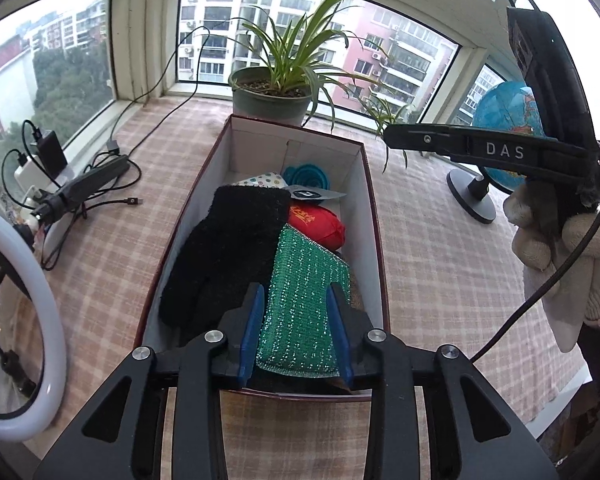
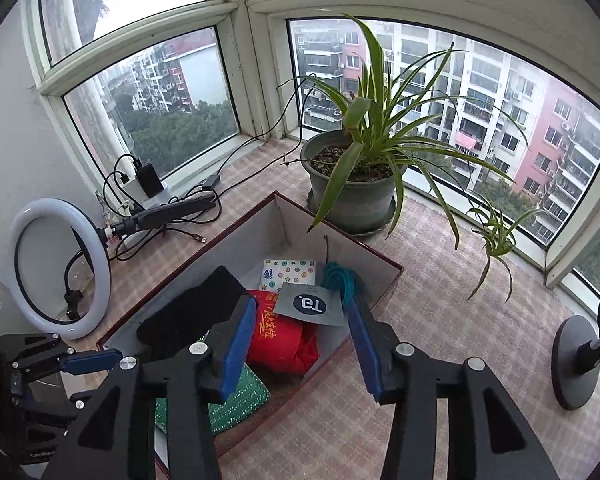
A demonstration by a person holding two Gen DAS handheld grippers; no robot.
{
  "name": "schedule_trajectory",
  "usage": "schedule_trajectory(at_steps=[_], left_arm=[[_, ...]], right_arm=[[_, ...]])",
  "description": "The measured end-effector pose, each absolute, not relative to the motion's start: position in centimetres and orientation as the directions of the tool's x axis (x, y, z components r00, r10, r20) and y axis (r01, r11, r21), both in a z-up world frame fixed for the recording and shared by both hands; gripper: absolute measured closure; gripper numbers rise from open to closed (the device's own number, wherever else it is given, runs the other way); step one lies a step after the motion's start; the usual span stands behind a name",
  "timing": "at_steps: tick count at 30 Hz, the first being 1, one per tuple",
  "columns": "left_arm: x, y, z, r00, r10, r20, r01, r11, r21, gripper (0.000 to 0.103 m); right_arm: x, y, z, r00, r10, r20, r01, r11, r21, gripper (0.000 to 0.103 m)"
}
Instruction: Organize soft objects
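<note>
Green glitter-weave scouring cloth (image 1: 304, 312), lying in the near end of the open cardboard box (image 1: 374, 216), partly over a black fuzzy glove (image 1: 228, 256); beyond them a red fabric bundle (image 1: 320, 224), a teal cord coil (image 1: 306, 176) and a dotted packet (image 1: 262, 180), all inside the box.

Left gripper (image 1: 296, 320): jaws parted around the cloth, pads seemingly clear of it; right gripper (image 2: 300, 332): spread wide above the red bundle, holding nothing.

Risks, as judged: either finger could snag the cloth's loose weave on withdrawal and drag it back out; the near corner rides close to the box rim and might spill over; the two tools work close together and could knock.

Legible marks: "DAS" on the right tool's arm; yellow characters on the red bundle, unreadable; a grey tag (image 2: 314, 304) with a round logo, letters unclear.
</note>
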State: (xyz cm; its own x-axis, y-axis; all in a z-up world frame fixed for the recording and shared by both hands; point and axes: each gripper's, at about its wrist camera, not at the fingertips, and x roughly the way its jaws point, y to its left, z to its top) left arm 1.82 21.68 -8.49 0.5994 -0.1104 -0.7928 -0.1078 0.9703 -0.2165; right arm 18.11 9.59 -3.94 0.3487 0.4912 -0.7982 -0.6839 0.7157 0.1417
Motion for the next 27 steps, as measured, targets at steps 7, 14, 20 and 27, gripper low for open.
schedule_trajectory(at_steps=[7, 14, 20, 27], left_arm=[[0.9, 20.0, -7.3, 0.614, -0.086, -0.785, -0.093, 0.979, -0.18, 0.072], [0.3, 17.5, -5.9, 0.637, -0.081, -0.766, -0.066, 0.985, -0.158, 0.063], [-0.6, 14.4, -4.2, 0.685, -0.074, -0.724, -0.025, 0.992, -0.126, 0.06], [-1.4, 11.3, -3.1, 0.708, -0.096, -0.7, 0.014, 0.992, -0.122, 0.04]], right_arm=[[16.3, 5.9, -3.3, 0.378, 0.478, -0.793, -0.648, 0.748, 0.143, 0.052], [13.7, 1.5, -2.1, 0.427, 0.456, -0.781, -0.605, 0.786, 0.128, 0.049], [11.0, -3.4, -1.2, 0.468, 0.435, -0.77, -0.543, 0.828, 0.138, 0.047], [7.4, -9.9, -0.1, 0.548, 0.363, -0.754, -0.419, 0.899, 0.129, 0.041]])
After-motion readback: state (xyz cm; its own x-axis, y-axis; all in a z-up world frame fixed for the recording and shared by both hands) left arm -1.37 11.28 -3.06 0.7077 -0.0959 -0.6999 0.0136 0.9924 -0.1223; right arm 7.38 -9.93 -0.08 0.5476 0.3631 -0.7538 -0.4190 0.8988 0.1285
